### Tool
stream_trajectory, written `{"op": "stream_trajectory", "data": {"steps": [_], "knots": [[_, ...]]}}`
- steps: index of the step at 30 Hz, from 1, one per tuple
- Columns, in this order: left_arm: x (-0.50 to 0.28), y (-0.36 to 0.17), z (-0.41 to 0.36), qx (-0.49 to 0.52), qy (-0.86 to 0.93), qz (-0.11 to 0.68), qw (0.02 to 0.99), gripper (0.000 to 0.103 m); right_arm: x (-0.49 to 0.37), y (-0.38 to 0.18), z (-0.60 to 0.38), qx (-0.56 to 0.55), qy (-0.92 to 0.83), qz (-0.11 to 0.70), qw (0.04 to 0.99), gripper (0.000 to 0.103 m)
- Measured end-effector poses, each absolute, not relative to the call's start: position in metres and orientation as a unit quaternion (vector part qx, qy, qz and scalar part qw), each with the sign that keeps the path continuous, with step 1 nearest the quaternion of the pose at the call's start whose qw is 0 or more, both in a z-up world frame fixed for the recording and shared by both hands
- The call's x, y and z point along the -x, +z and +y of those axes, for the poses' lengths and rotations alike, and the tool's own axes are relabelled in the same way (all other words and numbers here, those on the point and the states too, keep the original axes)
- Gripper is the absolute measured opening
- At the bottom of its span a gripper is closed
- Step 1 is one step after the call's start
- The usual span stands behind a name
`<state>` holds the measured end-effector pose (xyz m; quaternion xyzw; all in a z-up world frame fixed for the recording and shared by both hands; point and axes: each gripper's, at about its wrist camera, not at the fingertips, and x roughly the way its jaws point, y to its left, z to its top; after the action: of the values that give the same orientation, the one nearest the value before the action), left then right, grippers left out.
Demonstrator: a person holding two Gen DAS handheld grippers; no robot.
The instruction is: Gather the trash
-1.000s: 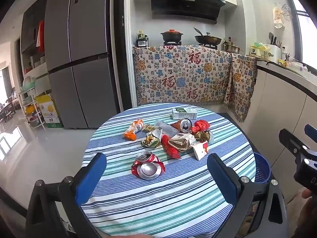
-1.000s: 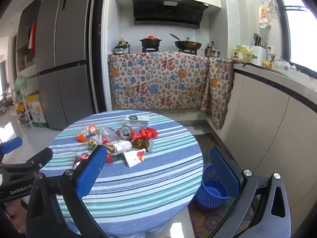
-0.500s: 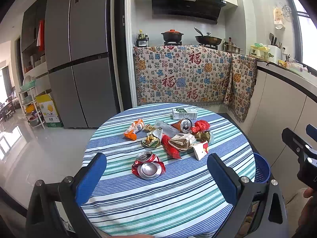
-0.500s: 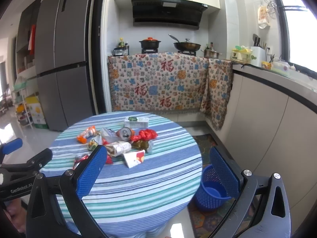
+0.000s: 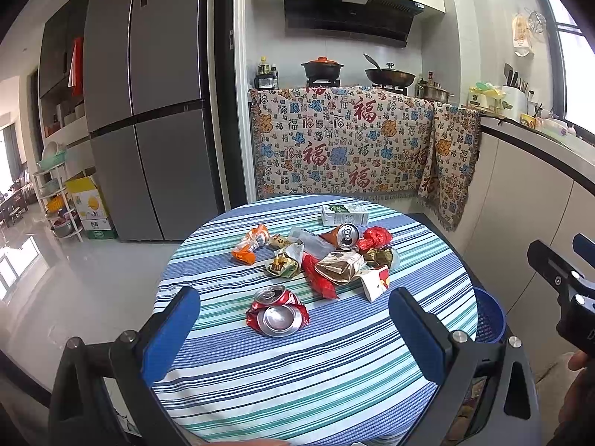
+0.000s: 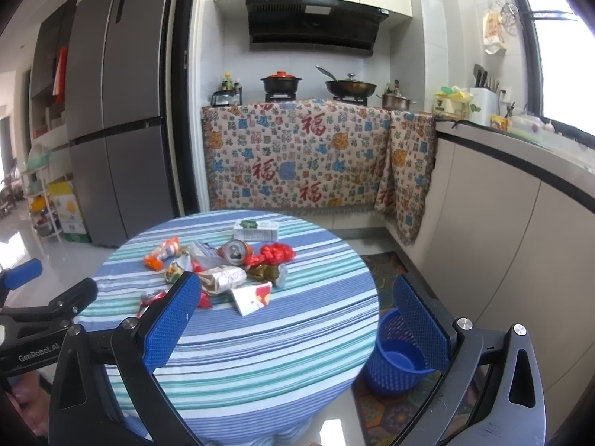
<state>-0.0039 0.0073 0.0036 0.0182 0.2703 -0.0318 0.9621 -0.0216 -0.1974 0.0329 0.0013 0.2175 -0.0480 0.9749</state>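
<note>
A grey fridge stands at the far left, beside a counter draped with a patterned cloth. Nearer is a round table under a blue and green striped cover, with the trash heaped at its middle. A blue basket sits on the floor just beside the table's right edge. In the heap, a white carton lies farthest back, a crushed red can lies nearest, apart from the rest, and an orange wrapper lies at the left. The left gripper and the right gripper both hover before the table, jaws spread wide, holding nothing.
</note>
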Motion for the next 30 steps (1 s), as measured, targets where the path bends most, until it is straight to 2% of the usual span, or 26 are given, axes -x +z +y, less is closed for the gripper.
{"op": "stream_trajectory", "data": {"steps": [30], "knots": [[0.0041, 0.01, 0.0059, -0.016, -0.037, 0.269, 0.962, 0.103, 0.022, 0.0347, -0.1978, -0.003, -0.049, 0.214, 0.976, 0.103]]}}
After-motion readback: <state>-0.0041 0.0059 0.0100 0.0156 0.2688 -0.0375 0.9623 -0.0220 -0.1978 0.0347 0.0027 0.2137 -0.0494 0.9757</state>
